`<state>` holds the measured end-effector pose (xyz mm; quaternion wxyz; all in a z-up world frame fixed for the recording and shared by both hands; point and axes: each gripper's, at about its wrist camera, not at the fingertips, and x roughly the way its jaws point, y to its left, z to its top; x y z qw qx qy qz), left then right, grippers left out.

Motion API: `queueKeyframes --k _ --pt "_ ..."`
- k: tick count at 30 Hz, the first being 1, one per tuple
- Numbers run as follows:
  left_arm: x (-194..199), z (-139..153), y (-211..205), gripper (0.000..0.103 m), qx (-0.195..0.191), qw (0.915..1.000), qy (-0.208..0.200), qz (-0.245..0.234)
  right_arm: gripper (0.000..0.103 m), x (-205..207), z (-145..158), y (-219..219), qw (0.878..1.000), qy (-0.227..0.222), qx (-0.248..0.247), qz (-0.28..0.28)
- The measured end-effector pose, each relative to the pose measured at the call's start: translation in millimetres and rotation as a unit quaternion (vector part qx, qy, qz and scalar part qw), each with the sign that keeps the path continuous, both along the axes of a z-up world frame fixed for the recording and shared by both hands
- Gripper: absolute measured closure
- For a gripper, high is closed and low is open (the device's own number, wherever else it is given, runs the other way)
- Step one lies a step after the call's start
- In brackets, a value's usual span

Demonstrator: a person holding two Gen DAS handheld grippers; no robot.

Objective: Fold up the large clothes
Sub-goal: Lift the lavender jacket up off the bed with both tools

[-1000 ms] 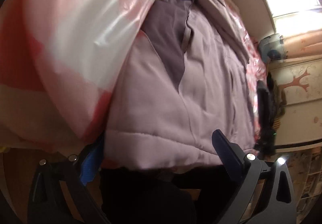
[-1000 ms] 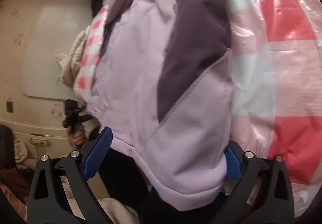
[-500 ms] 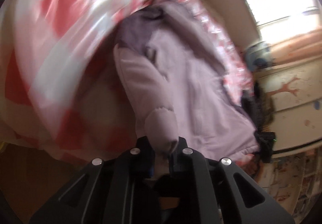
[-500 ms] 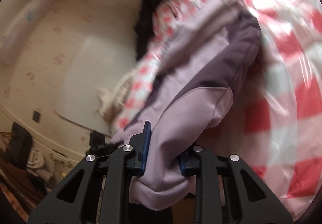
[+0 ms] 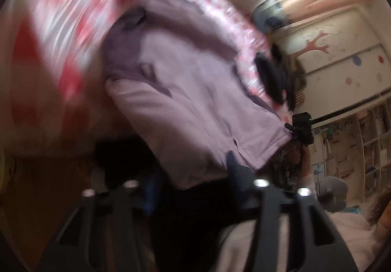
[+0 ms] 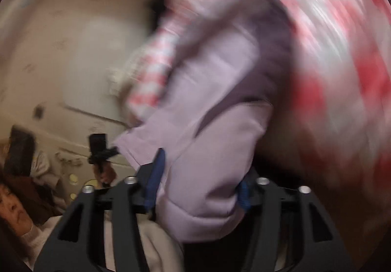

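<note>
A large lilac padded jacket [image 5: 190, 91] with darker purple panels lies on a red-and-white checked cover [image 5: 56, 35]. Both views are blurred by motion. In the left wrist view my left gripper [image 5: 193, 174] has its jaws apart, with the jacket's hem corner lying between them. In the right wrist view my right gripper [image 6: 198, 181] also has its jaws apart around the jacket's sleeve end [image 6: 210, 186], which bulges out between the blue pads [image 6: 156, 174]. The jacket [image 6: 210, 91] runs away from me up the cover [image 6: 354, 57].
The other hand-held gripper shows at the jacket's far edge in each view [image 5: 301, 128] [image 6: 100, 150]. A painted cupboard [image 5: 337, 57] and shelves [image 5: 366, 140] stand to the right. A pale wall [image 6: 61, 40] is to the left. A person's face [image 6: 14, 203] is at lower left.
Both grippers were wide open, then clamped shut on the jacket's sleeve ends half a second ago; now both jaws have spread apart again. Both cameras swing fast and the views blur.
</note>
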<state>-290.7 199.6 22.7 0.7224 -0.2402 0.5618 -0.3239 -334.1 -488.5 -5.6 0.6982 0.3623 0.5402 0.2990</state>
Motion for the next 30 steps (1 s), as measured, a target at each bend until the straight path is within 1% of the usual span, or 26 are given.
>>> queueKeyframes --k 1,2,3,4,5,6,7,8,10,11,13,14,15,16,17,18,19,21,23,24,25,26,27,28,29,30 --pt "-1 -15 9 0.034 -0.002 0.9998 0.016 0.01 0.049 -5 -22 -9 1.0 0.026 0.009 -0.009" --pt "0 -29 24 0.032 -0.008 0.9991 0.023 0.034 0.047 -8 -35 -17 0.999 0.031 0.025 -0.021" --pt "2 -37 37 0.022 -0.021 0.9977 0.028 0.057 0.044 -9 -43 -23 0.998 0.033 0.045 -0.029" --pt "4 -44 50 0.012 -0.038 0.9956 0.031 0.08 0.036 -8 -50 -30 0.996 0.032 0.074 -0.04" --pt "8 -51 63 0.009 -0.057 0.9926 0.03 0.103 0.029 -7 -52 -32 0.995 0.03 0.083 -0.045" --pt "7 -53 72 0.008 -0.067 0.9908 0.029 0.115 0.025 -4 -53 -32 0.995 0.024 0.089 -0.048" --pt "9 -57 76 0.008 -0.077 0.9892 0.03 0.121 0.019 0 -52 -29 0.994 0.017 0.096 -0.042" --pt "14 -61 78 0.008 -0.086 0.9886 0.031 0.12 0.013 3 -52 -26 0.994 0.011 0.105 -0.032" --pt "27 -74 67 0.008 -0.092 0.9893 0.043 0.104 0.01 12 -57 -14 0.993 0.019 0.114 -0.015" --pt "33 -82 57 0.008 -0.1 0.9889 0.057 0.094 0.01 16 -62 -8 0.993 0.026 0.113 -0.008" --pt "41 -88 31 0.008 -0.116 0.9876 0.075 0.075 0.01 20 -73 8 0.993 0.041 0.112 0.009" --pt "44 -92 15 0.008 -0.117 0.9884 0.079 0.056 0.011 21 -75 15 0.993 0.041 0.113 0.015" --pt "45 -94 1 0.008 -0.113 0.9896 0.079 0.041 0.015 21 -74 19 0.993 0.033 0.114 0.018" --pt "45 -92 -13 0.015 -0.099 0.9921 0.068 0.037 0.032 20 -68 22 0.992 0.012 0.124 0.019" --pt "43 -87 -20 0.027 -0.092 0.9934 0.055 0.039 0.048 20 -64 28 0.992 -0.001 0.126 0.015" --pt "40 -79 -24 0.056 -0.083 0.9948 0.046 0.038 0.059 18 -54 25 0.993 -0.024 0.118 0.003" --pt "39 -65 -26 0.075 -0.059 0.9969 0.027 0.045 0.079 17 -46 25 0.993 -0.04 0.112 -0.003" --pt "34 -43 -24 0.085 -0.063 0.9963 0.005 0.057 0.082 10 -19 20 0.991 -0.08 0.109 -0.004" --pt "23 -12 -22 0.087 -0.067 0.9958 -0.03 0.055 0.082 3 0 24 0.989 -0.104 0.106 0.013" --pt "20 -4 -22 0.087 -0.069 0.9956 -0.041 0.048 0.082 -1 6 26 0.987 -0.111 0.111 0.025" --pt "13 4 -22 0.087 -0.074 0.9954 -0.053 0.031 0.079 -3 8 27 0.986 -0.11 0.119 0.037" --pt "11 4 -22 0.086 -0.076 0.9956 -0.053 0.016 0.071 -5 4 26 0.987 -0.099 0.121 0.045" --pt "8 -3 -22 0.078 -0.069 0.9967 -0.042 -0.007 0.064 -7 -2 23 0.987 -0.087 0.122 0.05" --pt "8 -10 -23 0.062 -0.061 0.9976 -0.031 -0.013 0.046 -8 -19 20 0.989 -0.06 0.122 0.053" --pt "8 -31 -21 0.049 -0.048 0.9986 0.002 -0.025 0.036 -10 -33 16 0.991 -0.038 0.117 0.052" --pt "10 -44 -19 0.029 -0.04 0.9988 0.019 -0.024 0.034 -12 -48 12 0.993 -0.015 0.11 0.049"
